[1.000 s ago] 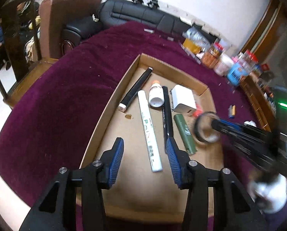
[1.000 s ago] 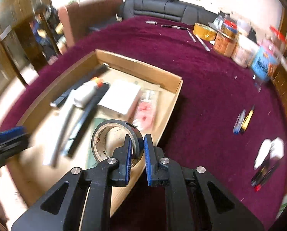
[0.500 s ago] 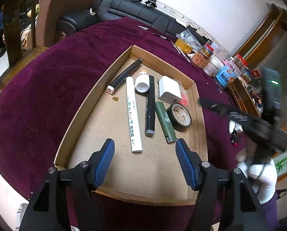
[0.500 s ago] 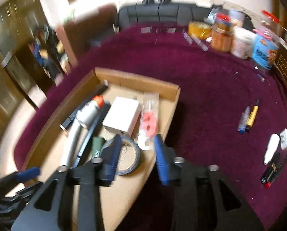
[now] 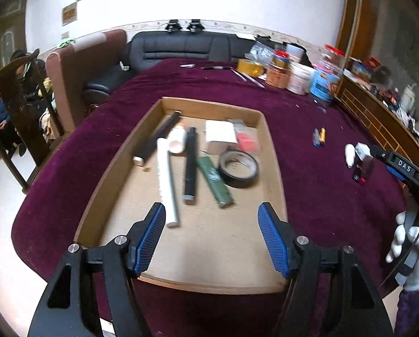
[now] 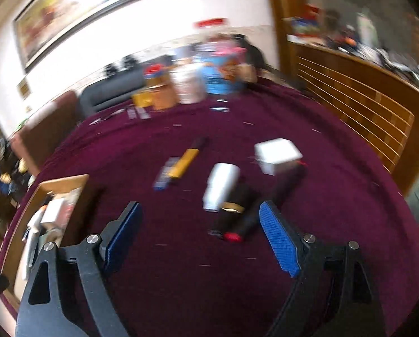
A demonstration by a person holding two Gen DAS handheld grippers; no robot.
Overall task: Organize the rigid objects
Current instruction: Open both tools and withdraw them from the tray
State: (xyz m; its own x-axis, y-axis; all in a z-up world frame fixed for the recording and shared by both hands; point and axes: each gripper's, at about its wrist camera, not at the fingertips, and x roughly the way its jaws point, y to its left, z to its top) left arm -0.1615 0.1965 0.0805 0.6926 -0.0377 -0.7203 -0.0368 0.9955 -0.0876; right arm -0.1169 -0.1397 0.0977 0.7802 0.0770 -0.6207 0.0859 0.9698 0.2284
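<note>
Since a moment ago the tape roll (image 5: 238, 168) has been dropped into the cardboard tray (image 5: 275, 168), and the right gripper (image 6: 199, 236) has swung out over the purple cloth, jaws spread and empty. Off to its left, the left gripper (image 5: 210, 238) hangs released above the tray's near end. Just ahead of the right gripper lie a white tube (image 6: 220, 185), a black cylinder (image 6: 233, 210) and a white box (image 6: 278, 154): likely light, stiff and smooth-skinned, best pinched across the middle.
</note>
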